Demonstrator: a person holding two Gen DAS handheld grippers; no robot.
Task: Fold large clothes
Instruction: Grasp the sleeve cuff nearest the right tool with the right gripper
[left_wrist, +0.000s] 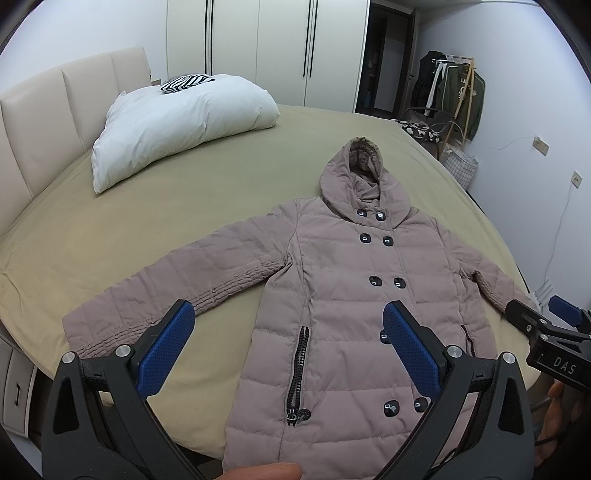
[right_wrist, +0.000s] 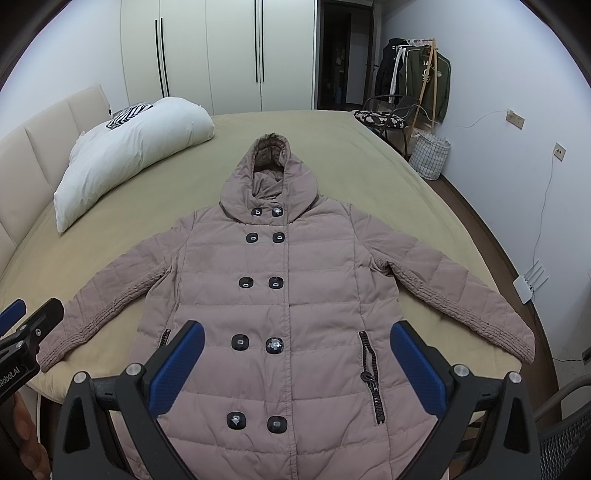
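A mauve quilted hooded coat (left_wrist: 354, 295) lies flat, front up, on the olive bed (left_wrist: 207, 199), buttoned, both sleeves spread out, hood pointing away. It also fills the right wrist view (right_wrist: 291, 295). My left gripper (left_wrist: 288, 332) is open and empty, held above the coat's lower left side, near the left sleeve. My right gripper (right_wrist: 295, 350) is open and empty above the coat's lower front. The right gripper also shows at the right edge of the left wrist view (left_wrist: 546, 317); the left gripper shows at the left edge of the right wrist view (right_wrist: 22, 317).
A white pillow (left_wrist: 177, 122) lies at the bed's far left by the padded headboard (left_wrist: 44, 118). White wardrobes (right_wrist: 221, 51) stand behind. A chair (right_wrist: 388, 118), clothes rack (right_wrist: 417, 70) and checked basket (right_wrist: 428, 155) stand right of the bed.
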